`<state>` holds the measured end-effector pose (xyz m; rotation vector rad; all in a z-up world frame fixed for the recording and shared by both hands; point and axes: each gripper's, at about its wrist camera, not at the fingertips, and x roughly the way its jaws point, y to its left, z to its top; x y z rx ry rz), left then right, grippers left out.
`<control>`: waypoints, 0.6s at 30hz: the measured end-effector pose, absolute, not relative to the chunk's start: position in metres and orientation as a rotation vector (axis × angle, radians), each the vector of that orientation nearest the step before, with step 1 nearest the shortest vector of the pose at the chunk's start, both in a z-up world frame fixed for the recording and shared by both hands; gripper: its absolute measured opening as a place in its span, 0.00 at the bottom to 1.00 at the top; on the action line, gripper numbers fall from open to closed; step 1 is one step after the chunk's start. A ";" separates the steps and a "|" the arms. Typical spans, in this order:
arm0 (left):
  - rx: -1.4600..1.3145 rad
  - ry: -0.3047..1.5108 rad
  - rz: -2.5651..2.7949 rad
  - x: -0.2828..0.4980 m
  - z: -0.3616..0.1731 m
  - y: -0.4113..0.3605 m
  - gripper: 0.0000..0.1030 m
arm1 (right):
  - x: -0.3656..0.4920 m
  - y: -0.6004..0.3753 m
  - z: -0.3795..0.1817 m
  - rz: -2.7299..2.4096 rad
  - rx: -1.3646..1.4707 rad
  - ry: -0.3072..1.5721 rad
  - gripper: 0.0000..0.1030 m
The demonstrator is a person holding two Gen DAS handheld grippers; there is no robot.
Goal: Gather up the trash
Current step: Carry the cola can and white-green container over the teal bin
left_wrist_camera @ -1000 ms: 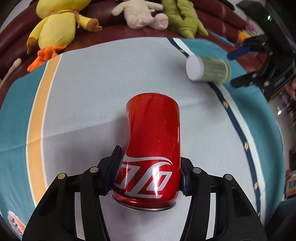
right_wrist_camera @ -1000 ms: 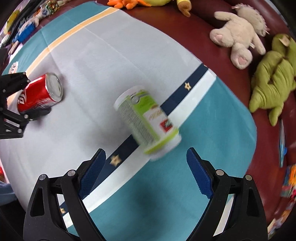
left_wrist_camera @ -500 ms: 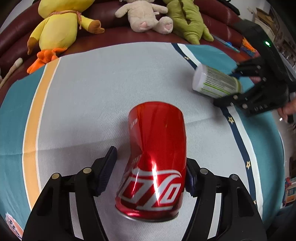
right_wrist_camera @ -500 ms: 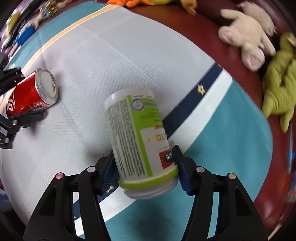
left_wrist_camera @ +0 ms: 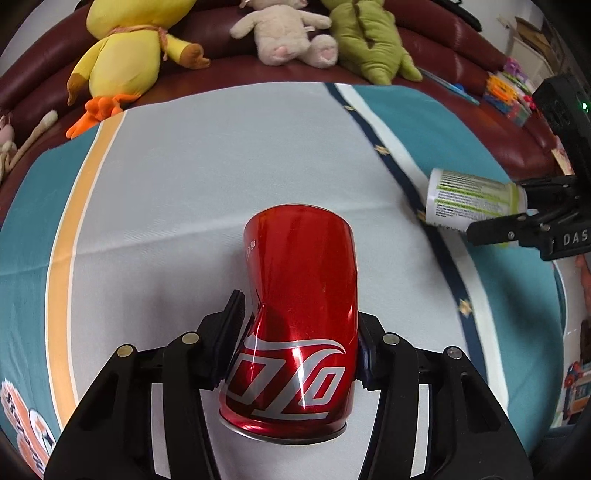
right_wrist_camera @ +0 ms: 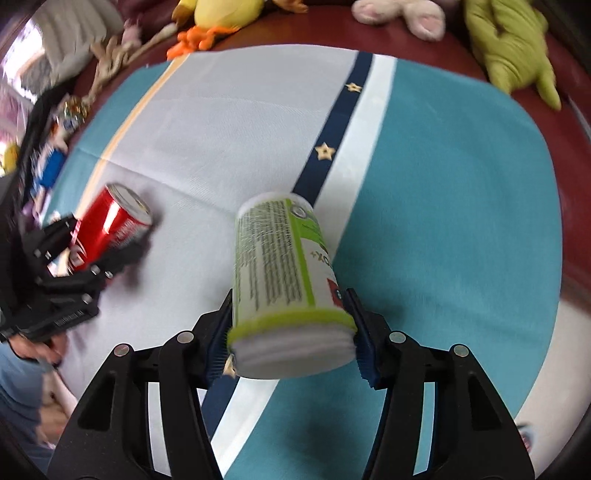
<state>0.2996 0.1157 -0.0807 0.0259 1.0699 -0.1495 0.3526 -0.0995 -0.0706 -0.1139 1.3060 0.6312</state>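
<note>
Striped cloth covers the bench (left_wrist_camera: 221, 177); left gripper (left_wrist_camera: 295, 350) fingers have just closed, pinching the dented can (left_wrist_camera: 299, 295), right gripper (right_wrist_camera: 291, 332) fingers pinching the tub (right_wrist_camera: 280, 266) nearby, both ready for binning

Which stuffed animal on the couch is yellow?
The duck plush at the left end, with orange feet. The bunny plush beside it is cream, and the dinosaur plush is green.

My left wrist camera looks steeply down along my fingers, close over the striped cloth (left_wrist_camera: 207, 177), facing the sofa toys. My right wrist camera does likewise from the cloth's other side. Both views share the cloth and the yellow duck (left_wrist_camera: 122, 59).
</note>
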 end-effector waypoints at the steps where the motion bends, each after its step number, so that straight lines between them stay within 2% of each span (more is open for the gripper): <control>1: 0.024 1.069 -0.155 0.295 -0.080 0.112 0.51 | 0.347 -0.105 -0.068 0.627 -0.090 1.303 0.51; 18: 0.002 1.067 -0.285 0.222 -0.065 -0.003 0.51 | 0.247 -0.242 -0.063 0.553 0.386 1.276 0.51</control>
